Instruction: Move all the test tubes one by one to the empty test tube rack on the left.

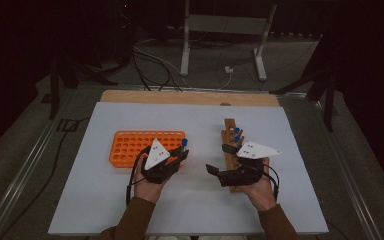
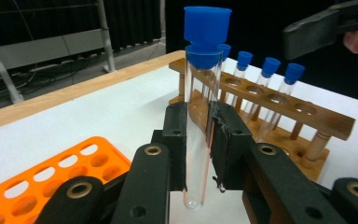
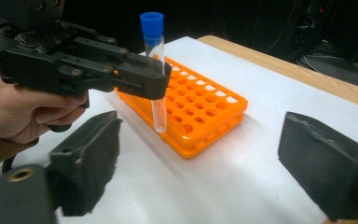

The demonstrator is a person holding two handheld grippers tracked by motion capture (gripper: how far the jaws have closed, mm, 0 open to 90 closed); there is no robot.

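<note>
Test tube (image 3: 156,79) stands upright, clamped in left gripper (image 1: 182,154), seemingly just beside orange rack (image 1: 130,145); right gripper (image 1: 219,159) gapes empty.

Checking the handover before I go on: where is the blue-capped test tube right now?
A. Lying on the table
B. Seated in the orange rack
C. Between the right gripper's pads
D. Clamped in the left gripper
D: the left gripper pinches the test tube upright above the table.
</note>
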